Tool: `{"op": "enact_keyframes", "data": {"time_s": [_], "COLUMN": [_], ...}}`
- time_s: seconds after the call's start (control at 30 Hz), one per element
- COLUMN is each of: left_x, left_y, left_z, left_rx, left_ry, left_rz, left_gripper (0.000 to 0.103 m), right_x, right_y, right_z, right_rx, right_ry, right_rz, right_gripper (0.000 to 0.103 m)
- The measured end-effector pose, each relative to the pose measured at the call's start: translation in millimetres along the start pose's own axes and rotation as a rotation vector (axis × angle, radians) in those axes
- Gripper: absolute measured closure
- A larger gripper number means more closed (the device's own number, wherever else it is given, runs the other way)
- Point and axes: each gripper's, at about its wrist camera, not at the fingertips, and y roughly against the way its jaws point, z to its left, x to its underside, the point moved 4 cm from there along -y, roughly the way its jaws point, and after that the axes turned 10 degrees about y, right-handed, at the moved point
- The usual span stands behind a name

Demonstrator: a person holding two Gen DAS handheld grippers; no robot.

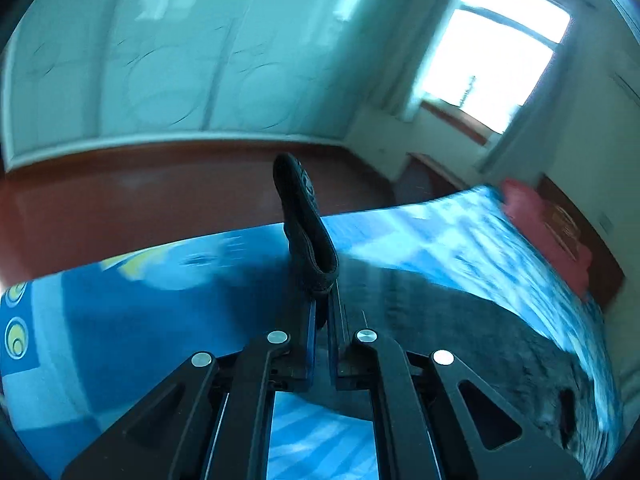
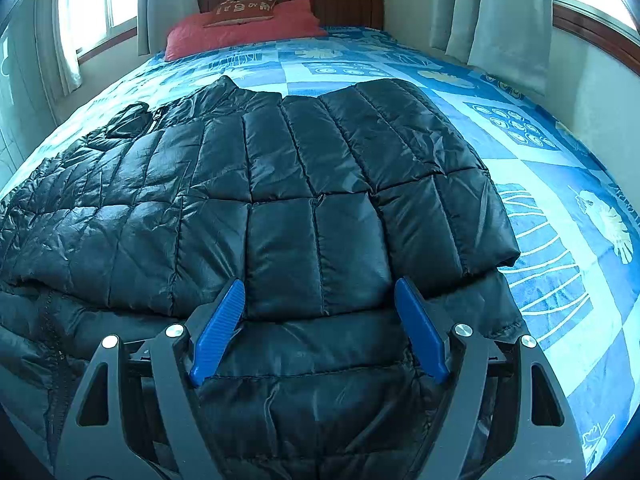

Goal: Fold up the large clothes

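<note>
The black quilted puffer jacket point(image 2: 280, 184) lies spread on the blue patterned bedspread point(image 2: 560, 240). The left gripper point(image 1: 322, 312) pinches its dark cuff point(image 1: 306, 224), sticking up toward twelve o'clock. The right gripper point(image 2: 320, 320) hovers agape over the hem.

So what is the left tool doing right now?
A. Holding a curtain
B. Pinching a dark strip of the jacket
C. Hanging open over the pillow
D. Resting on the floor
B: the left tool is shut on a dark strip of the jacket, which sticks up past its tips.
</note>
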Motion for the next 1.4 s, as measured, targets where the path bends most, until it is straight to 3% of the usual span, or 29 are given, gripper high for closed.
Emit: {"op": "enact_keyframes", "data": {"time_s": [0.17,0.3,0.47,0.7,0.8,0.87,0.93,0.97,1.0,1.2,1.4], "left_x": [42.9,106.2,193.6,288.8,316.8,324.4,323.9,318.8,315.4,284.7,242.9], "left_y": [21.3,40.2,56.1,62.2,51.2,59.9,75.8,84.7,89.9,105.3,84.2], "left_z": [-106.9,-191.3,-270.0,-334.1,-346.5,-347.3,-344.0,-339.2,-333.5,-302.4,-253.8], "left_rx": [0.135,0.240,0.337,0.403,0.364,0.363,0.390,0.410,0.424,0.443,0.344], "left_ry": [-0.187,-0.334,-0.460,-0.600,-0.678,-0.718,-0.749,-0.750,-0.744,-0.728,-0.682], "left_rz": [0.032,0.096,0.205,0.315,0.362,0.354,0.312,0.291,0.284,0.244,0.206], "left_gripper": [0.099,0.099,0.099,0.098,0.096,0.095,0.077,0.060,0.053,0.050,0.050], "right_x": [-0.2,-0.5,-1.7,-2.9,-2.4,-2.7,-5.2,-6.5,-8.6,-28.4,-43.7], "right_y": [1.5,1.6,1.5,4.0,13.1,23.9,36.2,40.4,45.9,66.6,61.6], "right_z": [0.3,-1.1,-3.6,0.4,3.6,7.0,12.4,15.3,20.0,66.7,133.5], "right_rx": [0.001,-0.013,-0.034,-0.035,-0.038,-0.031,-0.041,-0.053,-0.070,-0.183,-0.325], "right_ry": [-0.003,-0.012,-0.021,-0.009,0.009,0.031,0.042,0.040,0.037,0.055,0.055], "right_rz": [-0.002,0.003,0.005,0.009,0.001,-0.016,-0.034,-0.039,-0.044,-0.065,-0.019], "right_gripper": [0.026,0.026,0.024,0.021,0.021,0.021,0.021,0.021,0.021,0.021,0.021]}}
